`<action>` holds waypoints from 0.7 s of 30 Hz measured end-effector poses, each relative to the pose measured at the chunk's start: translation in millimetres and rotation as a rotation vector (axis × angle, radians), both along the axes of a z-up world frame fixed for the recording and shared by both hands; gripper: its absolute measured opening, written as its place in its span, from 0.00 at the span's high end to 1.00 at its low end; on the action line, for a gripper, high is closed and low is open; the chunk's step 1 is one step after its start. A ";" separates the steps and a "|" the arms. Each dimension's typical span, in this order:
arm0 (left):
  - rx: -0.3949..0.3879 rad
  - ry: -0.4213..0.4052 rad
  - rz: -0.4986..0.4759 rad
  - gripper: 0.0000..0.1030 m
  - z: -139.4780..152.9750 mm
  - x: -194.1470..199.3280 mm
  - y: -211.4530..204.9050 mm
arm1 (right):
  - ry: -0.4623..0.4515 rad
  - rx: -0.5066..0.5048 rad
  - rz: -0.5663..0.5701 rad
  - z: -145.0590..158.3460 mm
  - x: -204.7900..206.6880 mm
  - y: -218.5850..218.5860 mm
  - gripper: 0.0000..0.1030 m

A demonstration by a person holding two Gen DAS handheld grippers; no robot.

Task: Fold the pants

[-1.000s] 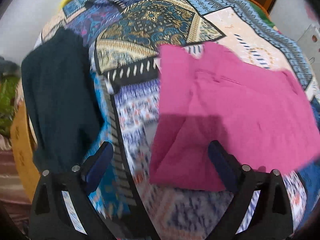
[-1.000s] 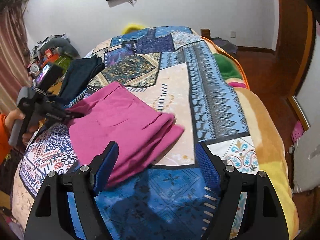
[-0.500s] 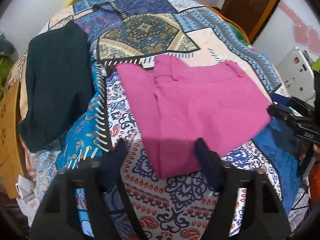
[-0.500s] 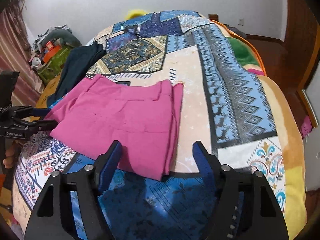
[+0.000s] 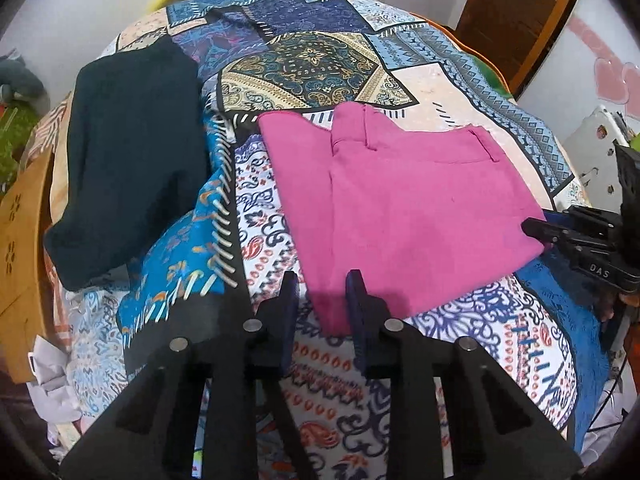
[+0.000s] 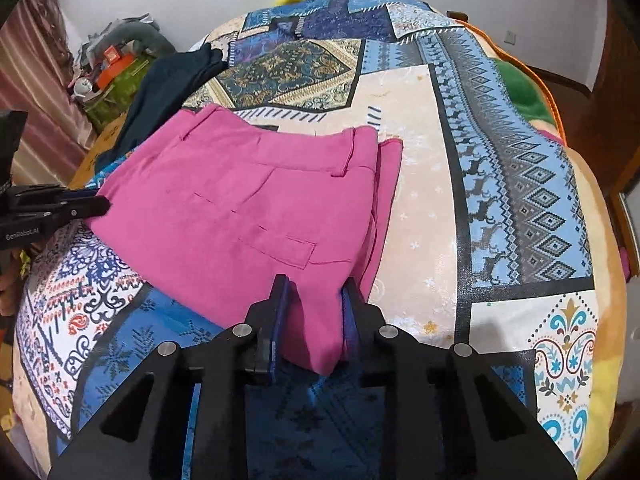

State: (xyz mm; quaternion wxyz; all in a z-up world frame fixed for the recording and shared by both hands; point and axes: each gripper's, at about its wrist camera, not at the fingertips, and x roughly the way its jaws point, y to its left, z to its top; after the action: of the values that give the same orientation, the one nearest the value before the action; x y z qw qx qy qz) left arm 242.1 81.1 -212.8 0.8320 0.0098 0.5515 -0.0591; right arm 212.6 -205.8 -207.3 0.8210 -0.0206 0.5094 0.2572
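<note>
Counted: one pink pants (image 5: 408,216), frame centre; one dark garment (image 5: 132,156), upper left; one patchwork bedspread (image 5: 320,64); two grippers, left gripper (image 5: 322,296) and right gripper (image 6: 314,304).

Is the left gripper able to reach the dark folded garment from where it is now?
Probably yes: the left gripper sits at the pink pants' corner, and only bare patterned bedspread separates it from the dark garment.

The folded pink pants (image 6: 248,216) lie on the patchwork bedspread (image 6: 472,184), and the right gripper (image 6: 314,316) pinches their near corner between its blue pads. The left gripper (image 6: 94,205) (entering from the left edge) touches the far corner. A dark garment (image 6: 160,92) lies beyond.
</note>
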 end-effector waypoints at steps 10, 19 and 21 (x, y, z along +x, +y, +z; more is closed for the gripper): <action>0.020 -0.066 0.008 0.72 34.8 9.0 11.2 | 0.002 -0.032 0.020 20.1 10.6 -0.5 0.75; -0.035 -0.086 -0.013 0.59 45.3 73.0 -7.1 | -0.090 -0.002 -0.046 38.4 47.2 2.3 0.62; -0.048 -0.061 -0.016 0.59 36.5 87.8 -12.6 | -0.093 -0.003 -0.053 37.1 57.6 6.1 0.62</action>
State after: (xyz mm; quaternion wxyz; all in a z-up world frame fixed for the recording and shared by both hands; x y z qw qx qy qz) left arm 329.9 68.5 -176.3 0.8479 -0.0039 0.5243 -0.0788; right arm 270.2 -199.7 -170.3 0.8503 -0.0203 0.4714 0.2334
